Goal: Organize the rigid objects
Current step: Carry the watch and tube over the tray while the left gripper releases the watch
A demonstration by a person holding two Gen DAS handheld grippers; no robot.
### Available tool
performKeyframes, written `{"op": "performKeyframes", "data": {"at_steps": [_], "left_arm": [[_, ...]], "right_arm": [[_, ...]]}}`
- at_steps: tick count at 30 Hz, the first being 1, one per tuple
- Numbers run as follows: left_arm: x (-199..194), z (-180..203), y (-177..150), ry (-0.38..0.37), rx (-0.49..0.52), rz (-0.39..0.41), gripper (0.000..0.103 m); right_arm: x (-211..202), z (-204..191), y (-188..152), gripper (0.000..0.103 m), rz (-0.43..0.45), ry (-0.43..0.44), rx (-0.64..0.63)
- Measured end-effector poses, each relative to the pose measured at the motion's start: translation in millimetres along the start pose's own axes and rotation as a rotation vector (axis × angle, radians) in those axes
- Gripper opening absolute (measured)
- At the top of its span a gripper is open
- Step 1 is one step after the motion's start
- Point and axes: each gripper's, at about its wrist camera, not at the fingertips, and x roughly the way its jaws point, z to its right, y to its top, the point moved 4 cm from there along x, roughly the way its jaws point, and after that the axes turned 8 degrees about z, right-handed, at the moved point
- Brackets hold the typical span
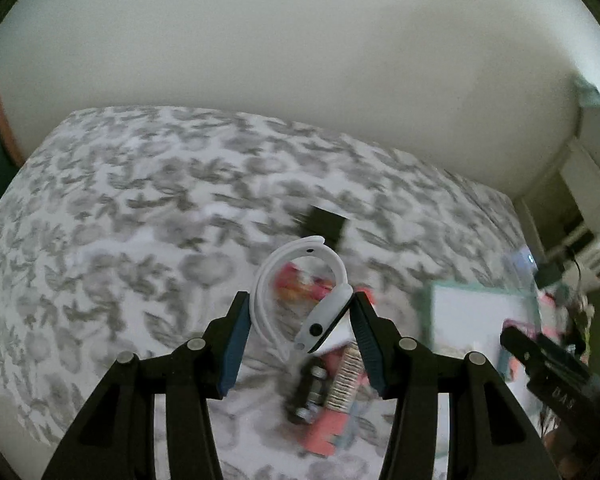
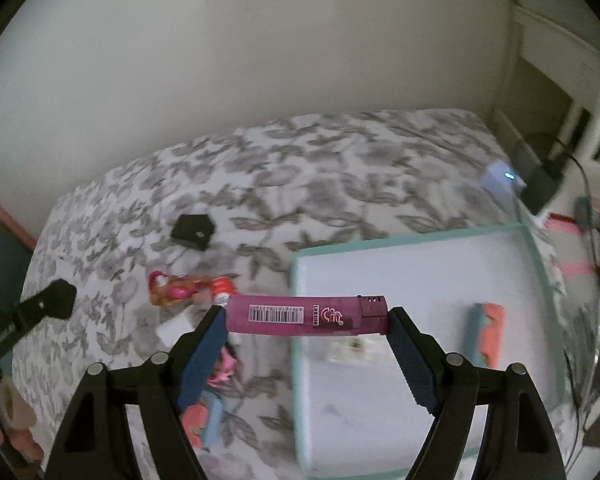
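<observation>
Above the bed [image 2: 340, 152], my left gripper [image 1: 298, 308] pinched a white watch [image 1: 324, 322] while my right gripper [image 2: 306, 316] clamped a lighter [image 2: 306, 316] (pink) endwise.

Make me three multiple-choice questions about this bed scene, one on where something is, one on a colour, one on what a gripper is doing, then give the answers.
1. Where does the orange and blue block lie?
A. inside the tray
B. on the bedspread beside the black square
C. between the left gripper's fingers

2. What colour is the lighter in the right gripper?
A. green
B. pink
C. white

3. What is the left gripper doing?
A. hanging open with nothing in it
B. holding a white smartwatch
C. pressing flat on the tray

Answers:
1. A, the block rests on the white floor of the teal-rimmed tray.
2. B, its translucent pink body with a barcode spans the two pads end to end.
3. B, the white smartwatch sits between the pads, its band looping up above the floral bedspread.
</observation>
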Motion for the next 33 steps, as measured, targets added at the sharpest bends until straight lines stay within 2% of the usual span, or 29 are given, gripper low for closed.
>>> {"op": "performKeyframes", "data": {"at_steps": [14,20,25,33], "left_arm": [[-7,121,-42,-0.072,0.235,-0.024,0.052],[6,172,-73,-0.094,0.358,-0.075,0.052],[20,191,-92,-0.093,0.403,-0.118,0.052],[42,204,-115,-0.098,0.42,-0.201,0.052]], "right_arm": [[-39,92,-12,0.083,0.036,-0.077,0.133],[-39,115,-12,0.083,0.037,-0.114,0.146],[-25,124,-17,0.083,-0.005,-0.122,0.151],[18,129,-44,0.083,-0.154,-0.119,0.146]]}}
